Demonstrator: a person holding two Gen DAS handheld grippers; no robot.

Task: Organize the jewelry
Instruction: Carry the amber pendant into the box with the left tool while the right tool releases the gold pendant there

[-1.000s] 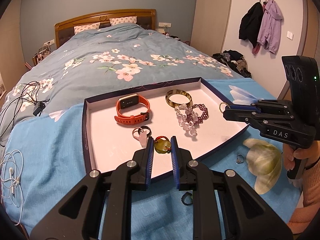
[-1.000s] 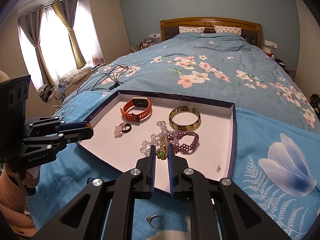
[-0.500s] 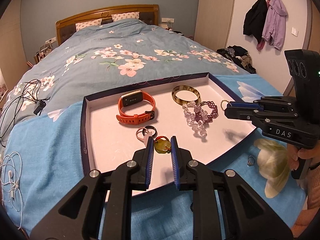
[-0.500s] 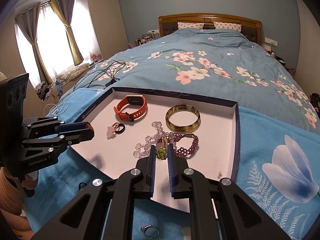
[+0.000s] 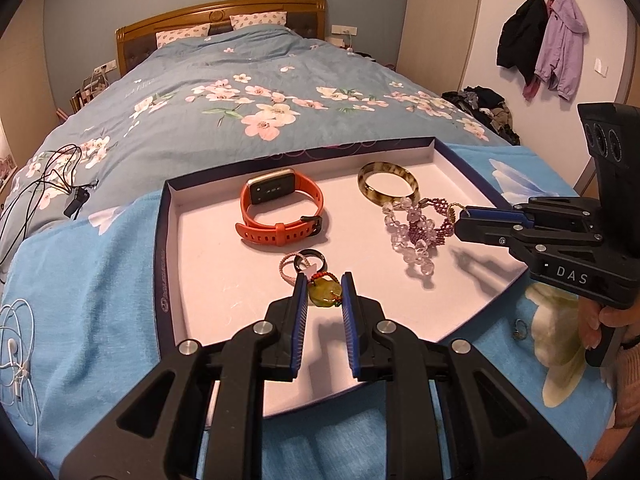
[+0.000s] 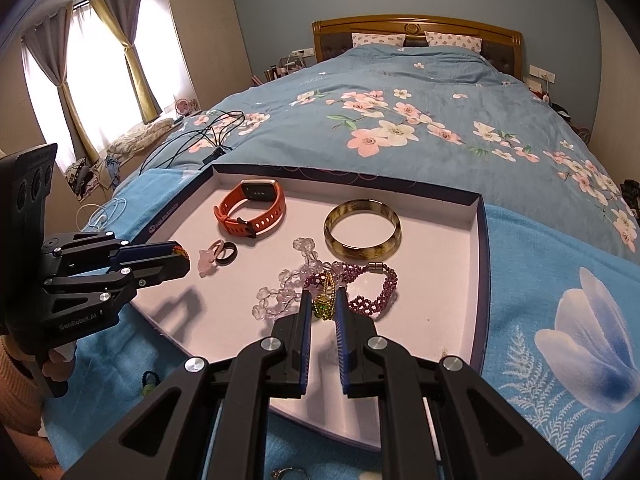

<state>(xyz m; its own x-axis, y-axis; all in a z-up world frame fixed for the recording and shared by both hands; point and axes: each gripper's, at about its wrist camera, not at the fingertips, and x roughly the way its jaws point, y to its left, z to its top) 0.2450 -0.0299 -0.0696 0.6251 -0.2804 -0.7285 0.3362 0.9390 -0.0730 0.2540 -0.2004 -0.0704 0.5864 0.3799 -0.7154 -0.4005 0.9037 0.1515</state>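
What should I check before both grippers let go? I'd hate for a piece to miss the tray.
1. Left gripper shut on green pendant: ok.
2. Right gripper shut on gold-green chain piece: ok.
3. Both pieces over the tray, not the blanket: ok.
4. Bare floor under the pendant: ok, just short of the ring cluster.
5. Bare floor under the chain piece: not ok, crystal bracelet and purple beaded bracelet lie beneath.
6. Height above the tray: cannot tell.

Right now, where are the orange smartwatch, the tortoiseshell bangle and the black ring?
orange smartwatch [image 5: 274, 189]: left wrist view, on its screen.
tortoiseshell bangle [image 6: 362, 249]: right wrist view, on its near rim.
black ring [image 5: 311, 257]: left wrist view, on its upper band.
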